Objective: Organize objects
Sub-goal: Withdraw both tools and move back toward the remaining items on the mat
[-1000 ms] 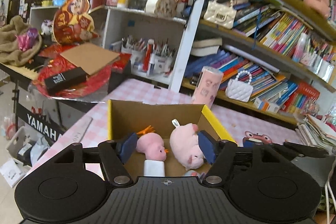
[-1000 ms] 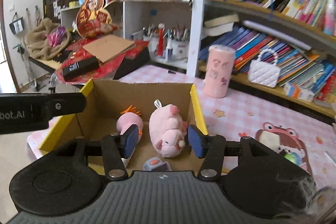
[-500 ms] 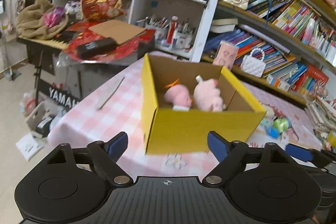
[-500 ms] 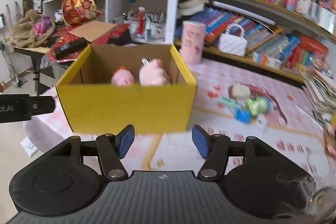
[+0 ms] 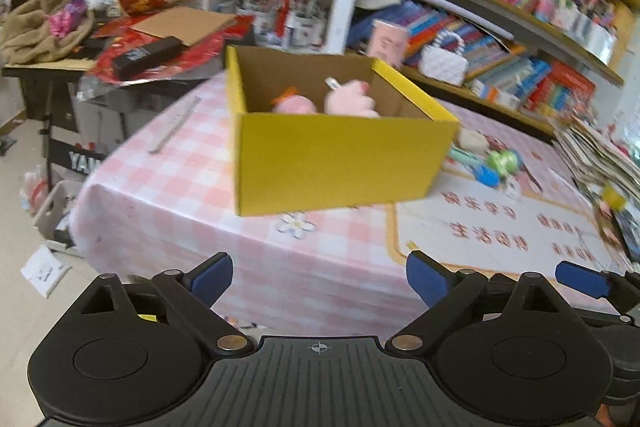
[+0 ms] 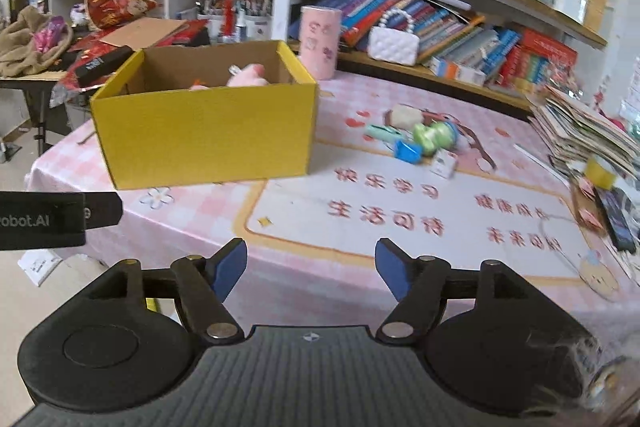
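Both grippers hang empty short of the desk, with loose toys left to collect.

The left gripper [image 5: 319, 281] and right gripper [image 6: 311, 269] each have their jaws released and spread wide, holding nothing. The yellow cardboard box [image 6: 208, 139] sits on the pink checked desk [image 6: 192, 223], with two pink plush toys [image 5: 348, 103] already inside. To its right, near but apart from it, lies a cluster of small toys [image 6: 420, 141]: a green one, a blue one, a teal one and a white one. They are well ahead of the right jaws and slightly to the right. A good next step, I judge, is to bring the right gripper over one piece, line the jaws across its narrow side, and avoid nudging its neighbours.
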Demonstrator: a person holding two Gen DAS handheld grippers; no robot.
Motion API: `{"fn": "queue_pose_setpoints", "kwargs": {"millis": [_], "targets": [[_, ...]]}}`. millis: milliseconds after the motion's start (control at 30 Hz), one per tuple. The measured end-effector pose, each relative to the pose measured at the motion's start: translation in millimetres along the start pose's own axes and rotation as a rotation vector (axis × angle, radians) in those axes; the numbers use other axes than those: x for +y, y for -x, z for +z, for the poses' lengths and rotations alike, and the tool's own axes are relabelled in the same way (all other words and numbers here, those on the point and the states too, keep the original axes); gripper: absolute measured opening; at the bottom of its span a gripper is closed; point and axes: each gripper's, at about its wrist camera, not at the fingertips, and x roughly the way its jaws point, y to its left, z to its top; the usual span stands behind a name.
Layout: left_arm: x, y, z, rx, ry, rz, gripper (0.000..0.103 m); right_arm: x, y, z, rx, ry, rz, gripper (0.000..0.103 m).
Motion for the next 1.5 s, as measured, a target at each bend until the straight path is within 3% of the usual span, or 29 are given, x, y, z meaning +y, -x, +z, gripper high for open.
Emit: {"fn": "queue_pose_setpoints", "kwargs": {"millis": [500, 667, 1100, 1333, 1500], "targets": [[-72.4, -35.8, 1.3, 0.072, -0.12, -0.152, 0.096, -72.7, 0.4, -11.3, 0.035, -0.113, -0.169, 0.073], [-101.9, -50.0, 5.2, 0.089, -0.153, -0.185, 0.096, -100.5, -10.3, -9.2, 0.057, -0.136, -0.19, 0.073], [-162.3, -99.7, 27.2, 0.111, -0.16, -0.152, 0.096, -170.1, -61.4, 12.7, 0.091, -0.141, -0.157, 0.076], [-184.7, -132.7, 46.9, 0.112, -0.135, -0.095, 0.096, -203.2, -102.7, 28.1, 0.106, -0.118, -0.089, 0.077], [-192.5, -152.8, 63.2, 0.107, -0.108, -0.043, 0.096, -215.7, -134.1, 35.9, 0.093, -0.05, -0.034, 0.084]]}}
